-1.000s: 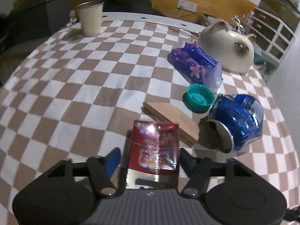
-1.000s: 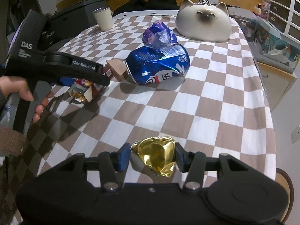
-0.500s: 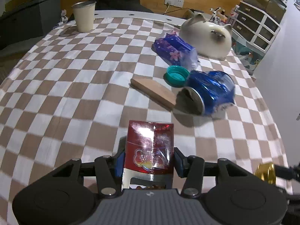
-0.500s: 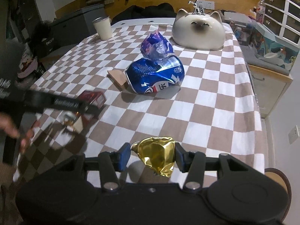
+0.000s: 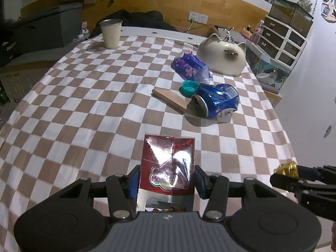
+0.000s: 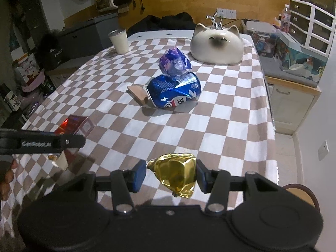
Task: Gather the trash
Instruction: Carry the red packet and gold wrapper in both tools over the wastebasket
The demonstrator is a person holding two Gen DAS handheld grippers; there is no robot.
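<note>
The left gripper point(image 5: 167, 181) tilts downward above the table, its blue pads clamped on a red foil packet point(image 5: 168, 168). The right gripper point(image 6: 171, 175), beside it and likewise tilted, pinches a crumpled gold wrapper point(image 6: 175, 173).

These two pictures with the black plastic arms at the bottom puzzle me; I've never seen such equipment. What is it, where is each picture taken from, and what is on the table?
No machine works here: a person holds a two-fingered tool in each hand, each with a camera looking along its fingers. One picture is from the left tool, which grips a red packet. The other is from the right tool, which grips a crumpled gold wrapper. Each tool shows at the edge of the other's picture. On the checked tablecloth lie a crushed blue can, a teal cap, a brown wedge and a purple wrapper. Farther back stand a cup and a cream cat-shaped ornament.
</note>
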